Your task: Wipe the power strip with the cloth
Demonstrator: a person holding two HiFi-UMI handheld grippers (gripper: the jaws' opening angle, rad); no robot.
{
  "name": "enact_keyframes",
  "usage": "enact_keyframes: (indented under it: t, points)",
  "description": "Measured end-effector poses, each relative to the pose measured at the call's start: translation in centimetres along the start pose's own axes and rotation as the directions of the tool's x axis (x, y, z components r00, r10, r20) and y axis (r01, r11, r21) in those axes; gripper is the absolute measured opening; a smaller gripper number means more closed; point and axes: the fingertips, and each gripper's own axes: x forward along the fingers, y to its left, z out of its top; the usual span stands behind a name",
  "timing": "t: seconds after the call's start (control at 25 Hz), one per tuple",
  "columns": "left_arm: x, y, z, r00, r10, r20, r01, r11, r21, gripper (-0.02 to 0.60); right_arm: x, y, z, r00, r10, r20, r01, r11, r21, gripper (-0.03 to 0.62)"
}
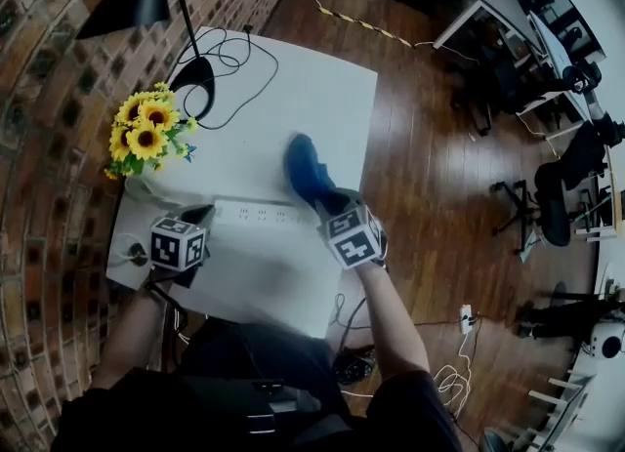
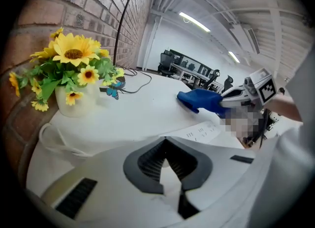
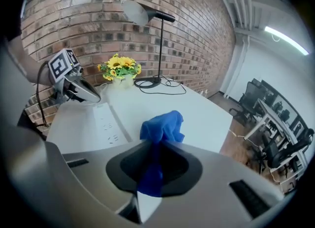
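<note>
A white power strip (image 1: 256, 213) lies along the white table (image 1: 322, 99), and shows too in the right gripper view (image 3: 109, 122) and the left gripper view (image 2: 203, 132). My right gripper (image 1: 335, 204) is shut on a blue cloth (image 1: 307, 171). The cloth (image 3: 163, 127) bunches out past the jaws, over the table just beyond the strip's right end. Whether it touches the surface is unclear. My left gripper (image 1: 198, 216) is at the strip's left end, jaws shut with nothing seen between them (image 2: 170, 165). From there the cloth (image 2: 199, 100) and right gripper (image 2: 238, 95) appear ahead.
A vase of sunflowers (image 1: 146, 134) stands at the table's left by the brick wall (image 1: 49, 99). A black desk lamp (image 1: 195, 74) with a looping cable (image 1: 234, 55) sits at the back. Wooden floor, office chairs (image 1: 552, 196) and desks are to the right.
</note>
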Motion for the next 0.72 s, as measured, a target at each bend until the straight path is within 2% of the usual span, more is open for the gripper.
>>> enact_keyframes:
  t: [0.36,0.52,0.72]
  points:
    - [0.2,-0.1,0.1,0.999,-0.036,-0.011,0.036,0.999,0.008,0.015,-8.5,3.9,2.1,0.992,0.114,0.048,-0.112,0.993,-0.028,0.044]
    - [0.4,0.1,-0.4,0.999,-0.035,-0.032,0.036,0.999,0.018,0.015,-9.4,5.1,1.9,0.991,0.136,-0.002,-0.136,0.989,-0.060,0.044]
    - [1.1,-0.1,-0.8,0.998,-0.047,-0.035,0.048,0.999,0.021,0.017,-5.8,6.0,1.0,0.987,0.115,-0.111,-0.131,0.981,-0.142,0.046]
